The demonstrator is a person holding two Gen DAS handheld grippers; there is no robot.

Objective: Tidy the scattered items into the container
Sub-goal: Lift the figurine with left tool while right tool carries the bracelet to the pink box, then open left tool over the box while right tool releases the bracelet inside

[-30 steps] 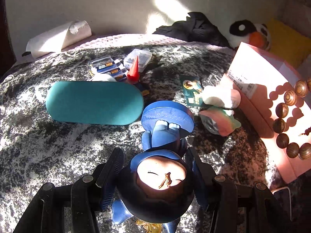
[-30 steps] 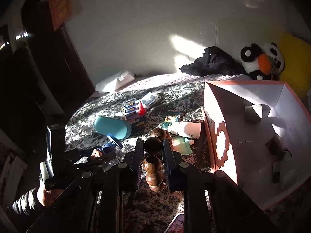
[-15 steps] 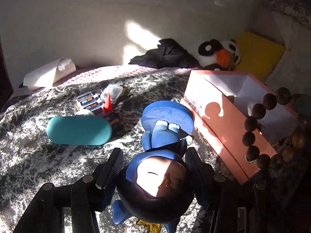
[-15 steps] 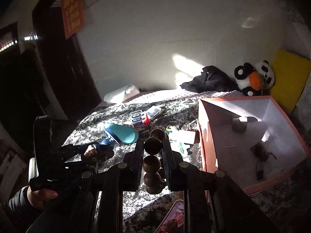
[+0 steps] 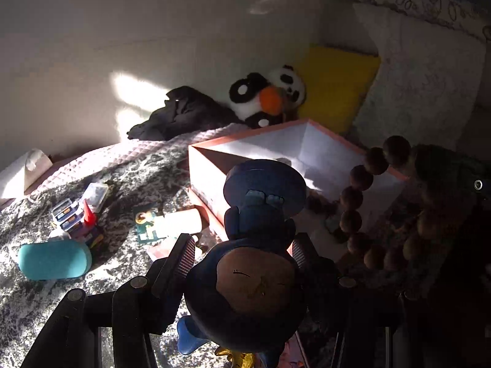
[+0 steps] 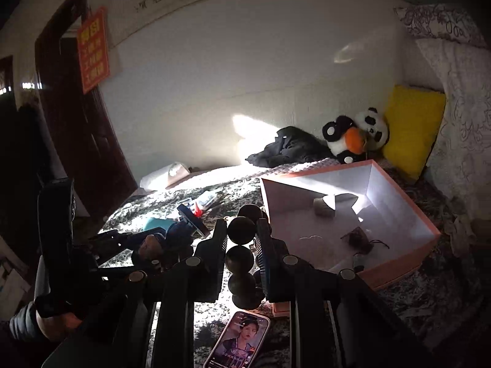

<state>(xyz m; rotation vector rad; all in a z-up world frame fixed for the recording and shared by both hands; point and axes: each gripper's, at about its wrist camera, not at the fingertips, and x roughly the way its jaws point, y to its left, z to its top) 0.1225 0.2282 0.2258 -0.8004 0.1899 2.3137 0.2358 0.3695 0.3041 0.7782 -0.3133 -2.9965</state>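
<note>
My left gripper (image 5: 242,245) is shut on a blue figurine (image 5: 257,288) with a round dark head and a blue disc base, held in the air just before the near wall of the pink box (image 5: 208,178). In the right wrist view the same figurine (image 6: 175,233) hangs to the left. My right gripper (image 6: 241,230) is shut on a string of brown wooden beads (image 6: 239,260), left of the open box (image 6: 316,170). The beads (image 5: 351,197) dangle over the box's near corner. A small cylinder (image 6: 323,207) and a dark pouch (image 6: 357,239) lie inside the box.
On the patterned bedspread lie a teal case (image 5: 53,260), card packs with a red cone (image 5: 76,217), a white bottle (image 5: 181,220) and a phone (image 6: 237,340). A panda plush (image 5: 267,98), yellow pillow (image 6: 411,128) and black cloth (image 6: 288,148) sit by the wall.
Both grippers have risen and travelled right toward the pink box, each keeping its load. The teal case and card packs have dropped back to the left.
</note>
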